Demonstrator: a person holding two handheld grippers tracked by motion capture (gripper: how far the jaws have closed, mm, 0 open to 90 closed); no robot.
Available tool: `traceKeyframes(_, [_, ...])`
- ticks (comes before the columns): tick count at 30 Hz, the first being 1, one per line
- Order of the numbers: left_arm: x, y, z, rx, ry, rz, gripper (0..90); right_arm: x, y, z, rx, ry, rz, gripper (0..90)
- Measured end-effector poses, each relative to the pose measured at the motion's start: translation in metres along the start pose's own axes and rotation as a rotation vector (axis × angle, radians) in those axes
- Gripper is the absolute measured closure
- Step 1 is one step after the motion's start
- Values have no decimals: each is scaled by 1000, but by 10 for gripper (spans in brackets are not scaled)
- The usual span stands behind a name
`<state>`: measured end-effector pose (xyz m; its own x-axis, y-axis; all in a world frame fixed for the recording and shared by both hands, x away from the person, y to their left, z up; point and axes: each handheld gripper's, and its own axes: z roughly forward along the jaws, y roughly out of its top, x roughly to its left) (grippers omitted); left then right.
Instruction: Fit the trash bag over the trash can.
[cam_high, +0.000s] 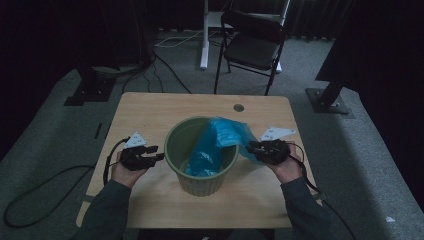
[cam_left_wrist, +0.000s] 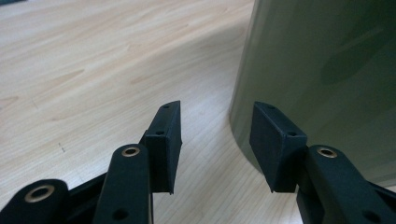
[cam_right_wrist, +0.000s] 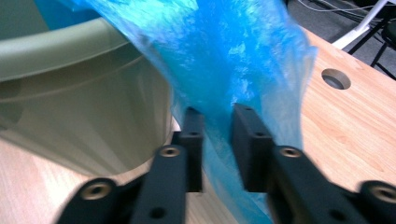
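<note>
Your right gripper (cam_high: 254, 147) sits at the right side of the green bin (cam_high: 201, 152), which stands at the middle of the tabletop (cam_high: 150, 112). A blue plastic bag (cam_high: 215, 145) lies partly inside the bin and drapes over its right rim toward that gripper. In the right gripper view, the bag (cam_right_wrist: 233, 70) runs down between the two black fingers (cam_right_wrist: 194, 140), which stand narrowly apart with the film passing through the gap; motion blur leaves it unclear whether the pads actually press on the plastic. The bin wall (cam_right_wrist: 84, 116) rises just beside these fingers, and a round cable hole (cam_right_wrist: 336, 78) shows in the wood beyond.

Your left gripper (cam_high: 159, 152) rests low at the left side of the bin, near its wall. In the left gripper view, its fingers (cam_left_wrist: 166, 140) stand well apart with nothing between them; the right-hand one lies just beside the curved bin wall (cam_left_wrist: 327, 70), over bare tabletop (cam_left_wrist: 93, 70).

A folding chair (cam_high: 252, 42) stands on the floor beyond the far edge.
</note>
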<state>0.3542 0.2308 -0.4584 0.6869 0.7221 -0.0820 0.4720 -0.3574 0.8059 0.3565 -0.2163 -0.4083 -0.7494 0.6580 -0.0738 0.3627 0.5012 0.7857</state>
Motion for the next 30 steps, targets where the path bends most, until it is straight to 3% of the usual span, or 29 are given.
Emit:
traceKeyframes(5, [-5,9,-10,-31,1,27,533,-3,6,-3,-38,-23,17,887])
traceKeyframes(11, [-5,22,-19,-50,13,56,523,-5,18,-7,-69,-22,18,896])
traceKeyframes(17, [0,38,-29,-91,-2,49,518,-5,32,-11,-104,-16,7,896])
traceKeyframes(27, [-4,63,-38,-126,-27,79,502,6,61,-11,-137,19,-54,895])
traceKeyframes(30, [-5,70,-39,-141,-51,79,488,10,67,-11,-139,36,-68,895])
